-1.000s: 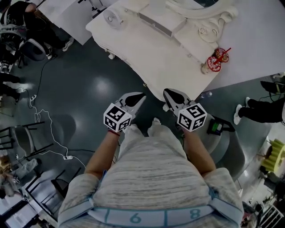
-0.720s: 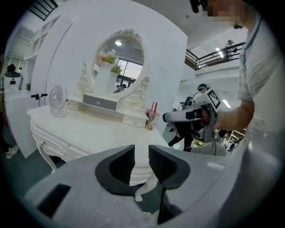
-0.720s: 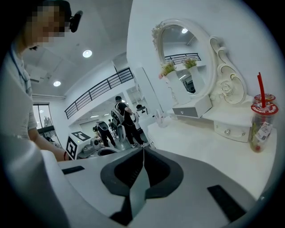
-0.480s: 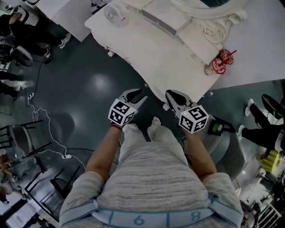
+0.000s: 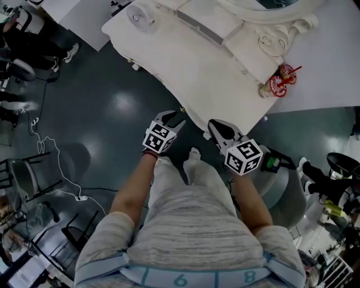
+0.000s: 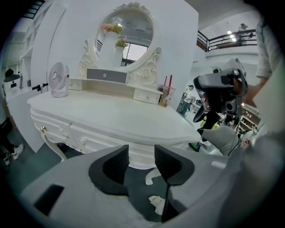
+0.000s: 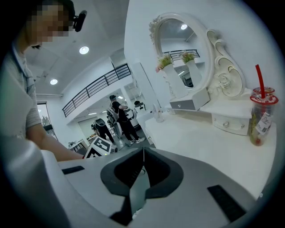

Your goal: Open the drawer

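Observation:
A white dressing table (image 5: 197, 67) stands in front of me, and both grippers hover just short of its curved front edge, touching nothing. Seen from the left gripper view, drawer fronts (image 6: 84, 136) with small knobs run under the tabletop, and a grey little drawer (image 6: 107, 75) sits below the oval mirror. My left gripper (image 5: 171, 119) points down at the table's front. Its jaws are opening, with nothing between them (image 6: 141, 162). My right gripper (image 5: 216, 128) is shut and empty, its pads meeting (image 7: 142, 164).
On the tabletop are a small white fan (image 5: 138, 14) at the far left and a cup with a red straw (image 5: 279, 81) at the right. A grey stool (image 5: 287, 185) stands at my right. Chairs and cables (image 5: 50, 152) lie at the left.
The left gripper has dropped lower toward the table's front, and its jaws have gone from shut to open. The right gripper has barely moved.

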Tool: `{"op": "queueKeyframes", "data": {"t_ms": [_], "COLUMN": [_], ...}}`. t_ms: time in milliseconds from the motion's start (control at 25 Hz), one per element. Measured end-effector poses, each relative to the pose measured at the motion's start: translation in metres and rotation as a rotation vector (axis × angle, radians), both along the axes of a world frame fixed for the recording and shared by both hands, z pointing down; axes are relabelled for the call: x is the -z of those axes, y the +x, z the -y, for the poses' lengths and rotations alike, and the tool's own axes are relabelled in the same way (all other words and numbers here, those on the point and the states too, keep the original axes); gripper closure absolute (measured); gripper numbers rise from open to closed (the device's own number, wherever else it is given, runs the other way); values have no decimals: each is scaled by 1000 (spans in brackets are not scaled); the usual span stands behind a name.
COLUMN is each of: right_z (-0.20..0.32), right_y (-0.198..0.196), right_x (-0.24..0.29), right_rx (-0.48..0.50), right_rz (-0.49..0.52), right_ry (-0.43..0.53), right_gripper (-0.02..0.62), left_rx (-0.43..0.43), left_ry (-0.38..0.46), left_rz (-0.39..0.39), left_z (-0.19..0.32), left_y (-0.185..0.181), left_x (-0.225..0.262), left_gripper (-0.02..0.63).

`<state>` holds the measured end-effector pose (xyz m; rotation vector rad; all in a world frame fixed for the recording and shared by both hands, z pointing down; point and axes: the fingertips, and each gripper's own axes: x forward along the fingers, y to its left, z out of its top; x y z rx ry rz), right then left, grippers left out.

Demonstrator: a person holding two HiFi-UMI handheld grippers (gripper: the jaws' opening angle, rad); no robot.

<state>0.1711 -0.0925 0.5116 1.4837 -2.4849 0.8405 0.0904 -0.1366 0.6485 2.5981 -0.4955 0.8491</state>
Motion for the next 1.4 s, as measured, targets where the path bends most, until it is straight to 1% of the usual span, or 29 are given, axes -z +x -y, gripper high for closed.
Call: {"op": "queueKeyframes", "data": {"t_ms": [160, 280, 520, 640, 920, 1120, 1160, 1200, 1240, 1400], "right_z": [2, 5, 8, 7, 3, 2, 1, 1, 1, 3], "right_y": [4, 7, 12, 16, 25, 29, 29, 30, 31, 31], "right_x": [-5, -9, -15, -19, -23, -24, -24, -24, -24, -22], "right_rx": [-3, -8, -15, -20, -37, -46, -49, -52, -55, -62], "right_rz": [-1, 0, -1, -6, -11, -12, -12, -12, -11, -13], "right_ry": [-11, -17, -29, -38, -53, -60, -61, -61, -62, -59], "right_gripper": [584, 584, 584, 584, 584, 584, 584, 584, 584, 584], "left_rx": [-3, -16, -57, -70, -73, -92, -95, -99, -105, -123], "left_ry": [-4, -3, -9, -18, -20, -17, -15, -13, -13, -18], "left_rz": [37, 73, 191, 232, 270, 299, 308, 315, 320, 318], "left_z": [8, 12, 20, 22, 30, 33, 34, 35, 36, 36], "left_y": [6, 9, 9, 11, 20, 26, 26, 26, 26, 25], "left_x": [-16, -34, -78, -94, -112, -121, -124, -125, -127, -127], "left_gripper": [416, 416, 416, 416, 417, 419, 426, 452, 462, 466]}}
